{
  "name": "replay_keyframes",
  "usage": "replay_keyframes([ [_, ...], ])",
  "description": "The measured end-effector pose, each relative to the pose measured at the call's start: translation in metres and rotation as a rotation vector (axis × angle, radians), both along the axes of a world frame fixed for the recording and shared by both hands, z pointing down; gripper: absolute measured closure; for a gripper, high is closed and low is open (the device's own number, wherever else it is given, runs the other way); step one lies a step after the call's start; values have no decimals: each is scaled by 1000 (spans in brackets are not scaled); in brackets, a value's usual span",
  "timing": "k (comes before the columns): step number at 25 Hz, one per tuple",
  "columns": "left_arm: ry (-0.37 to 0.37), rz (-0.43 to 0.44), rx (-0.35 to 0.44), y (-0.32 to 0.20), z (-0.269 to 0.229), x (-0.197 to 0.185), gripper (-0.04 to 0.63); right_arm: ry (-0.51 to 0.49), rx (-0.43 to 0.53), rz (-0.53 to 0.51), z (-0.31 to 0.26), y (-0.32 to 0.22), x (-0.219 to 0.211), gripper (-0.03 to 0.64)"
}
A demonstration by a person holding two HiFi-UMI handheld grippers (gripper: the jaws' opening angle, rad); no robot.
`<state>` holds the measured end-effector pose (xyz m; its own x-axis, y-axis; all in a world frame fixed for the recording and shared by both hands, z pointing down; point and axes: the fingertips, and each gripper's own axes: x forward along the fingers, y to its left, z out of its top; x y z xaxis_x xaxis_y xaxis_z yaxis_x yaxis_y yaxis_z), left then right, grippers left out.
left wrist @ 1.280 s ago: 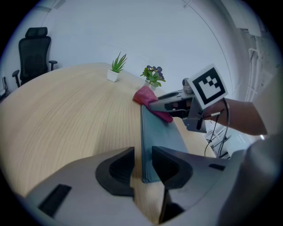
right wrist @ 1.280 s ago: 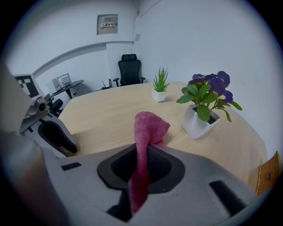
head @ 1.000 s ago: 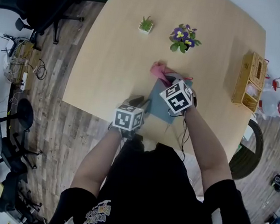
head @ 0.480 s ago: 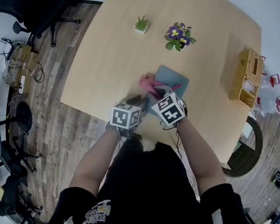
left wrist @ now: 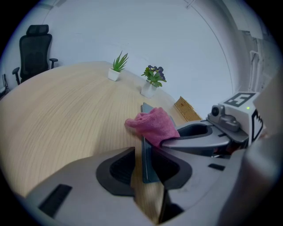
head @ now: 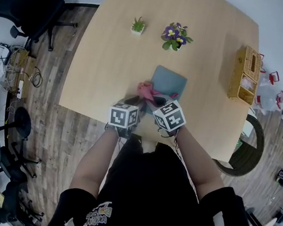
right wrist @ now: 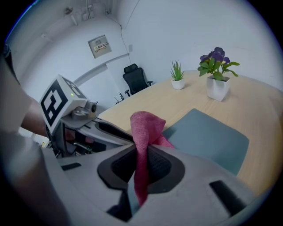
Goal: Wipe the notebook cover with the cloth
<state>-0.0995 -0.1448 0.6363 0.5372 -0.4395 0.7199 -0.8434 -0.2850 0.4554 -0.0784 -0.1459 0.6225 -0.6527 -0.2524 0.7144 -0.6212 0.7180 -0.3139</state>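
A grey-blue notebook (head: 170,80) lies flat on the wooden table (head: 106,64). A pink cloth (head: 146,90) rests at its near left edge, and my right gripper (head: 154,98) is shut on it. In the right gripper view the cloth (right wrist: 143,132) sticks up between the pads, with the notebook cover (right wrist: 208,137) stretching away to the right. My left gripper (head: 138,102) sits just left of the right one. In the left gripper view the notebook's near edge (left wrist: 146,145) stands between its jaws (left wrist: 143,164); a strip of wood shows between the edge and the left pad.
A small green plant (head: 137,25) and a pot of purple flowers (head: 175,36) stand at the table's far side. A wicker basket (head: 242,74) sits at the right edge. A black office chair (head: 21,5) is on the floor beyond the left corner.
My right gripper has dragged the pink cloth across the cover towards the person, leaving more of the notebook's far part bare. The left gripper has stayed put.
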Motion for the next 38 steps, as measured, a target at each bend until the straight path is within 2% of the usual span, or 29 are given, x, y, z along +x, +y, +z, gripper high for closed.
replay_keyframes([
  [18,-10,0,3,-1,0,0,488,-46,-41,-47,-1,37,3,560],
  [24,-17,-3,31,1,-2,0,487,-129,-77,2,-8,37,8,558],
  [28,-8,-73,57,7,-7,-9,528,-197,-73,5,-23,40,14,558],
  [33,-29,-196,151,18,-38,-19,563,-251,-53,-38,-40,49,23,560],
  [36,-47,-249,199,34,-57,-12,574,-273,-34,-82,-51,58,31,559],
  [38,-55,-251,213,48,-65,-3,575,-287,-17,-112,-60,63,36,560],
])
